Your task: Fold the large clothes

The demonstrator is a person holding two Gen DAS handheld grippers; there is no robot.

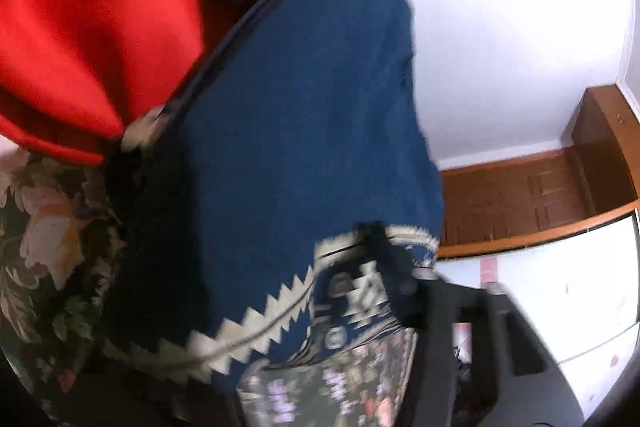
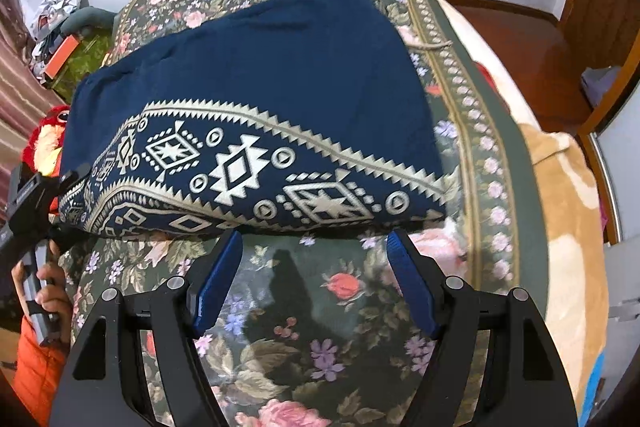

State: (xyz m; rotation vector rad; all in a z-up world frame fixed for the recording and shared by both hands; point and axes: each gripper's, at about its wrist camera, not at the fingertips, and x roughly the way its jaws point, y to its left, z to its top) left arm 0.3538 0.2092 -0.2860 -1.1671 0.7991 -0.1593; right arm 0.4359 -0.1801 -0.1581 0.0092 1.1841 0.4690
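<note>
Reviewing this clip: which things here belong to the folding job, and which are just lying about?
Job: navy patterned garment; right gripper, open just short of its hem; left gripper at its left corner.
Lying about: red plush toy; orange box; floral bedspread.

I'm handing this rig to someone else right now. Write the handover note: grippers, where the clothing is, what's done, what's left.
Left gripper: at the left corner of the patterned hem; grip unclear.
Right gripper: open, empty, jaws just short of the near hem.
Blue garment: lying folded on the floral bedspread, patterned band toward you.
Done: looks folded at least once.
Left: probably grip the hem with both grippers and fold again, then smooth flat.
</note>
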